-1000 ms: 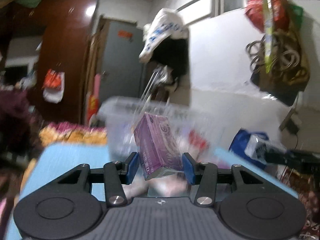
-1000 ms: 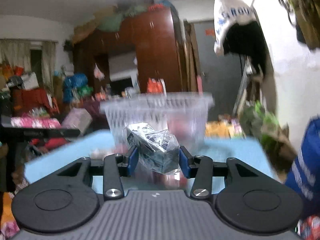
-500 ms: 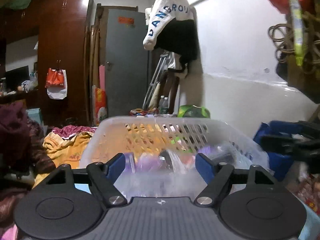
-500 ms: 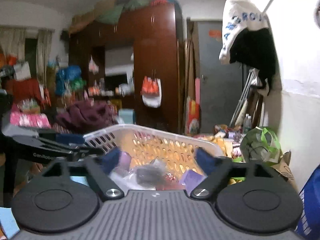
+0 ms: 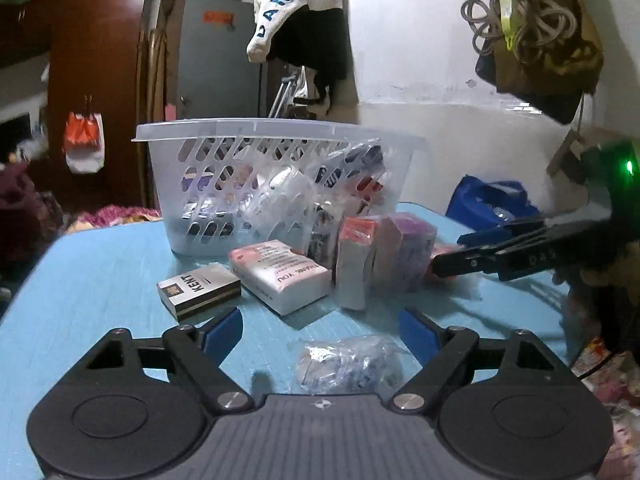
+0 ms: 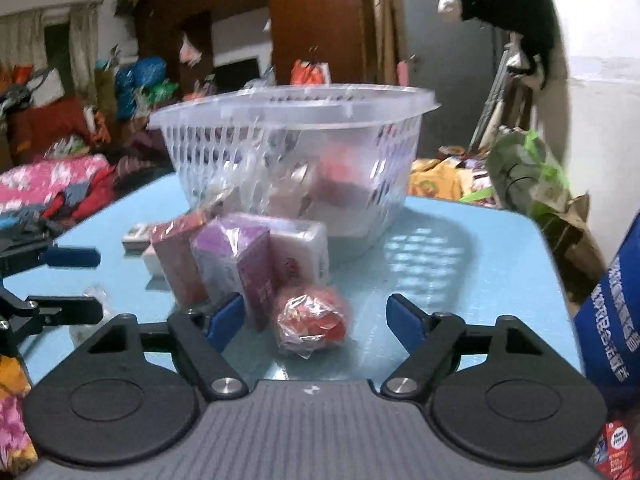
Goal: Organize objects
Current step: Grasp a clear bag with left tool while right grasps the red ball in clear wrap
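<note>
A clear slotted plastic basket point(image 5: 240, 160) with several packets inside stands on the blue table point(image 5: 92, 276); it also shows in the right wrist view point(image 6: 396, 184). In front of it lie a Kent pack point(image 5: 199, 289), a white-pink box point(image 5: 280, 276), an upright red-topped box point(image 5: 354, 264) and a purple box point(image 5: 412, 248). My left gripper point(image 5: 322, 330) is open and empty, low over a crinkled clear-wrapped packet point(image 5: 344, 366). My right gripper point(image 6: 314, 318) is open and empty around a red wrapped ball point(image 6: 312, 322), beside the purple box point(image 6: 236, 260).
The right gripper's fingers point(image 5: 496, 250) reach in from the right of the left wrist view. A blue bag point(image 6: 612, 304) stands at the table's right edge. A white wall point(image 5: 440, 60) lies behind; clothes and clutter lie to the left point(image 6: 44, 184).
Both grippers let go of their packets over the basket and opened. Both then drew back and dropped low to the table, in front of the loose boxes and packets.
</note>
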`<state>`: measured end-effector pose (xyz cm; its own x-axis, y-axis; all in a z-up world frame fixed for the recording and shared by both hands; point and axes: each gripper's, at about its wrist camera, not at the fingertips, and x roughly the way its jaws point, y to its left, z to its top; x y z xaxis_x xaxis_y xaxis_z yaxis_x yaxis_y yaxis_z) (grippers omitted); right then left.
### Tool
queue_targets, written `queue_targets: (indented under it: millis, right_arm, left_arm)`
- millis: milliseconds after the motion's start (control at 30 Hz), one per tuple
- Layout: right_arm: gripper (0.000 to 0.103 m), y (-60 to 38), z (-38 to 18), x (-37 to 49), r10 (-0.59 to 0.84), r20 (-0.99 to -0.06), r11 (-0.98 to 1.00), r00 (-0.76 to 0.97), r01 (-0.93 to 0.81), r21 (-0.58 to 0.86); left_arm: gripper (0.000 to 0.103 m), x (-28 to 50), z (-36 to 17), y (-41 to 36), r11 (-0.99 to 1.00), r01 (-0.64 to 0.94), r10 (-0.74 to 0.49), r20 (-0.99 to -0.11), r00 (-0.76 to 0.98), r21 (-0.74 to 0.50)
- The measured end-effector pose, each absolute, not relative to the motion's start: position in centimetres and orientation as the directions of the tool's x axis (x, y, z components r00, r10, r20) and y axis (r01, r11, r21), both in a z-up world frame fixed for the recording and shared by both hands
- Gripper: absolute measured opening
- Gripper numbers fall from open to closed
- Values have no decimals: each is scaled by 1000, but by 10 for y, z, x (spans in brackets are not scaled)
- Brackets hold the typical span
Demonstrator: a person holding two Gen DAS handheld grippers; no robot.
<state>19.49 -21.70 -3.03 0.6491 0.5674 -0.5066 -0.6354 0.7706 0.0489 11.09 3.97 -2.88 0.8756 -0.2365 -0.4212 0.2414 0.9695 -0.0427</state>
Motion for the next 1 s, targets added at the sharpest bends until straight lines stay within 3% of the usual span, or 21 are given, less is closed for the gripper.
queue_targets:
  millis: [167,233,333,733,1000]
  right_arm:
    - [57,-214,-34,199,570,-529,761,629,-646,51]
    - [51,-216,-35,196,576,-521,759,630,-649,54]
    - [50,-216,-34,198,583,-517,757,627,-650,65]
    - [50,-233,-29,188,597,-367,785,713,-613,86]
    - [50,-230,-27,190,592,-363,790,720,-608,83]
  left_arm:
    - [87,115,-40,33,967,248,-247,-454,856,-59]
    - [80,116,-44,28,971,237,-222,-463,858,-28]
    - [64,114,-45,24,973,231,-209,-447,870,-5]
    - [63,101,-37,46,971,219,-238,-356,904,-93]
    - [63,99,-37,55,973,203,-230,-349,909,-113]
